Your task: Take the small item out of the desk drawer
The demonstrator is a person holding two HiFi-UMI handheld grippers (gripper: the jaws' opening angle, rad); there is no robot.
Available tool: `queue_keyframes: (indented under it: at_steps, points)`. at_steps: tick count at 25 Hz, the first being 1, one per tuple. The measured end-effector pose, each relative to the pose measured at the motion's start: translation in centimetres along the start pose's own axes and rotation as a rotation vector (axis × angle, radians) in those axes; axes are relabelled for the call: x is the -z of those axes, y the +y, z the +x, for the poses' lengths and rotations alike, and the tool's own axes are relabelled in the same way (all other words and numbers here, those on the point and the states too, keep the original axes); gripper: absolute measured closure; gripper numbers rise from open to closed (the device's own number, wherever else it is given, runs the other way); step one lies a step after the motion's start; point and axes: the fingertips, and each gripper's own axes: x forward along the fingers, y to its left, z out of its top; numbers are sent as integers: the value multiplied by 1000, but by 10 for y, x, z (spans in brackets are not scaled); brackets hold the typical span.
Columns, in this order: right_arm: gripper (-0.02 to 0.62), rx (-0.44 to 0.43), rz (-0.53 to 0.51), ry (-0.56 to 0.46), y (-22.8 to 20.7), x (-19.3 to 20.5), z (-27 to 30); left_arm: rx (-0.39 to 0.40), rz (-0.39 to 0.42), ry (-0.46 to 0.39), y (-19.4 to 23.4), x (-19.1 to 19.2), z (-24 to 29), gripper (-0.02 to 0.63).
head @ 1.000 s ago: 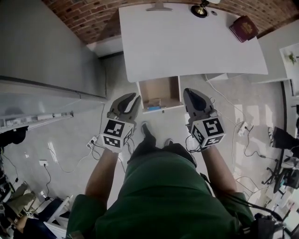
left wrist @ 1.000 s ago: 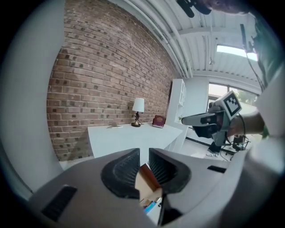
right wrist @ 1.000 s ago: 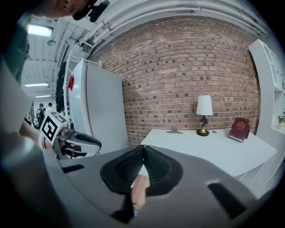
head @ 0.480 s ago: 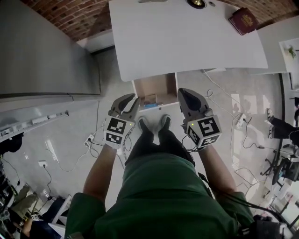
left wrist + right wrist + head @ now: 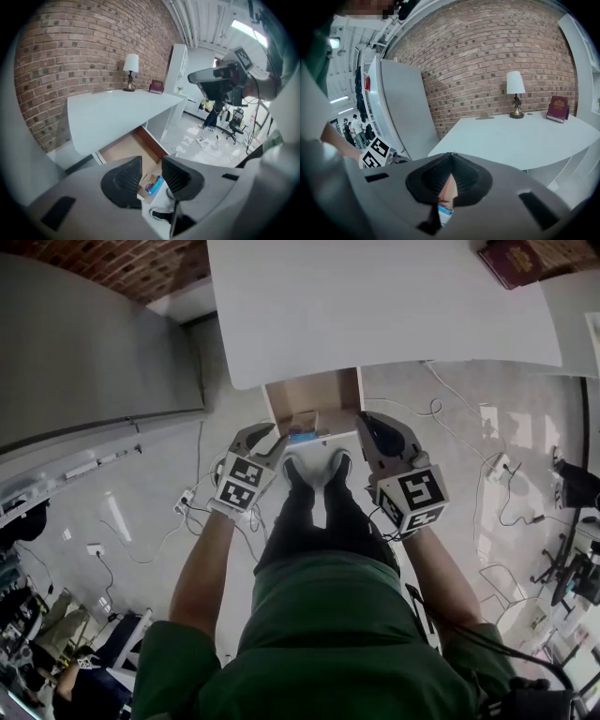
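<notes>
Both arms reach forward and down in front of the torso, elbows bent, the bare left forearm (image 5: pixel 201 570) and right forearm (image 5: pixel 441 576) running roughly parallel. The left gripper (image 5: pixel 265 439) points away from the body and slightly rightward, its marker cube (image 5: pixel 239 495) facing up. Its jaws are opening, with nothing gripped between the ribbed pads (image 5: pixel 125 177). The right gripper (image 5: pixel 373 427) sits level with it on the right, well apart, with its own cube (image 5: pixel 412 499) nearest the wrist. Its jaws are closed, tips touching and holding nothing.
</notes>
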Motion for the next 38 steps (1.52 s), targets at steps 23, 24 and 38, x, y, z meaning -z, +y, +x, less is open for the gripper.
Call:
queue_keyframes:
  at_steps: [23, 24, 38]
  points:
    - [592, 4, 156, 133, -34, 112, 16, 207, 133, 428, -17, 141, 134, 471]
    - [592, 3, 160, 140, -34, 116, 17, 209, 141, 437, -18, 144, 136, 472]
    - [592, -30, 214, 183, -23, 147, 24, 275, 136, 518, -22, 167, 159, 467]
